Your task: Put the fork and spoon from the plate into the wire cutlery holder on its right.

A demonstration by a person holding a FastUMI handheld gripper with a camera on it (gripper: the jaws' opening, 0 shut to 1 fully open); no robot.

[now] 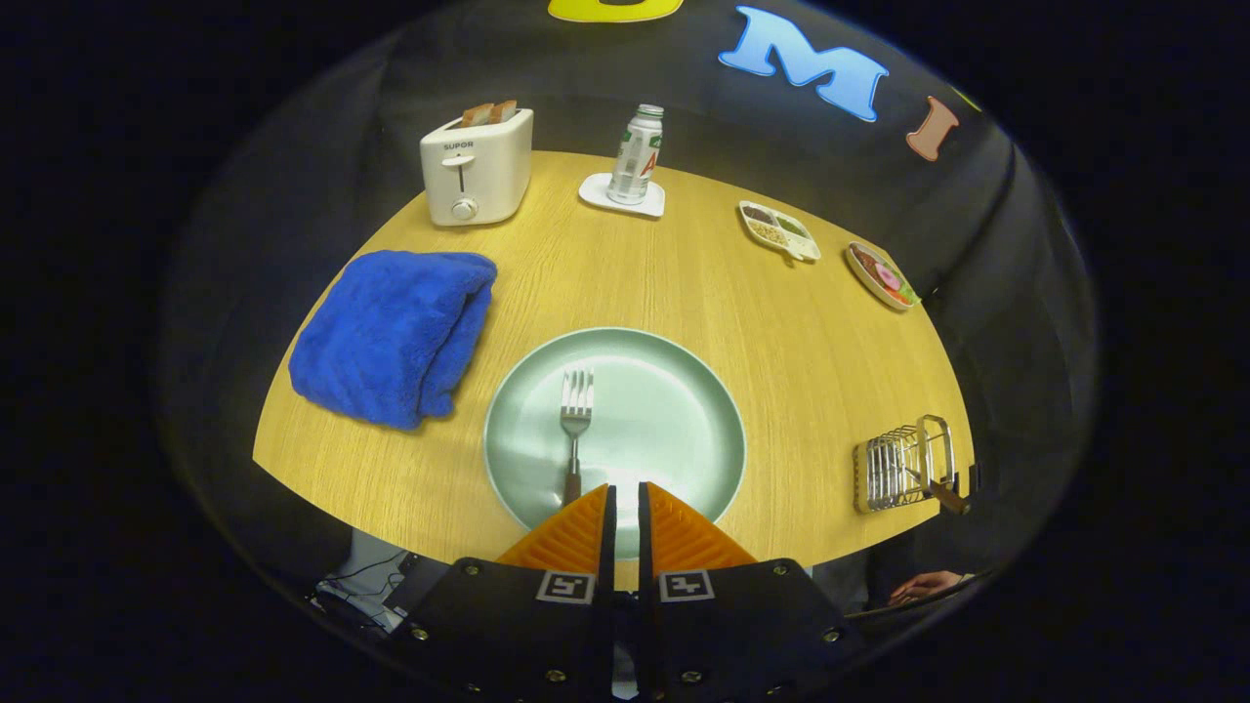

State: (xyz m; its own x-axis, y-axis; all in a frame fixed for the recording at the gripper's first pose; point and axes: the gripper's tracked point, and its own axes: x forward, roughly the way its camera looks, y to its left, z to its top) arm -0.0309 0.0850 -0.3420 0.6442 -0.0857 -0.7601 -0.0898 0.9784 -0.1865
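While the fork (pixel 575 422) lies alone on the green plate (pixel 684 391), the gripper (pixel 625 493) sits at the plate's near rim w/ fingers (pixel 576 537) drawn close, only a narrow slit between them, nothing held. Key relation: fork is just ahead of the fingers and slightly left of their centerline, long axis running roughly away from the gripper, tines at the far end, dark handle end nearest, almost touching the left finger's tip (can't tell if contact). So the handle is the part nearest for a grasp; judgement: fingers need to open and shift a bit left before closing across the handle. Wire cutlery holder (pixel 903 467) is on the table (pixel 684 264) well right of the plate, near the table's edge, w/ what looks like a dark-handled utensil sticking out of it, prob the spoon, so likely half the task done, fork left. Other stuff, not in the way: blue towel (pixel 395 337) left of plate, toaster (pixel 477 166) and bottle (pixel 638 154) on a coaster at far side, two small food dishes (pixel 778 230) far right. Person's hand (pixel 923 586) shows below the table edge near the holder.
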